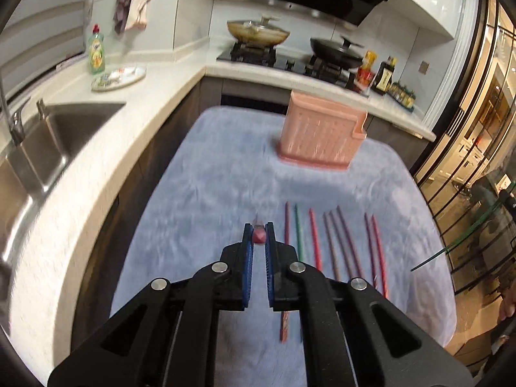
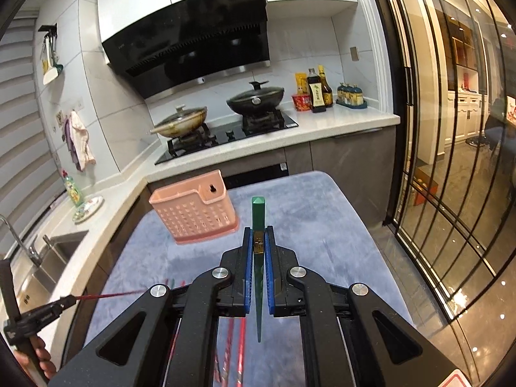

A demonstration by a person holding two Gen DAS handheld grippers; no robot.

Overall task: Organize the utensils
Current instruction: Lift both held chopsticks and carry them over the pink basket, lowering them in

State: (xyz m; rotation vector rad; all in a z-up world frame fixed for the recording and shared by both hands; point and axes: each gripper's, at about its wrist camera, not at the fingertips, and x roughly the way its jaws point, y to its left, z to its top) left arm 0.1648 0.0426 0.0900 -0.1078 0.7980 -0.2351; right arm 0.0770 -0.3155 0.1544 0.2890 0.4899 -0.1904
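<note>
I am holding a red chopstick [image 1: 259,236] in my left hand-held gripper [image 1: 259,237], its blue pads pressing in on the square butt end that is facing the camera (the shaft is showing in the right wrist view, pointing out over the bench [image 1: 206,174]). My right hand-held gripper [image 2: 258,242] is gripping a green chopstick [image 2: 258,216] near its thick end, the flat top pointing toward the far side and the thin tip trailing back toward me between the fingers. The pink utensil holder [image 2: 196,214] is standing upright on the far part of the blue-cloth-covered bench, left of the green chopstick in the right wrist view. The other chopsticks [image 1: 335,242] are lying side by side on the cloth, on the near right of my left hand-held gripper, pointing away from me. A sink [image 1: 64,129] is sitting off to the left.
</note>
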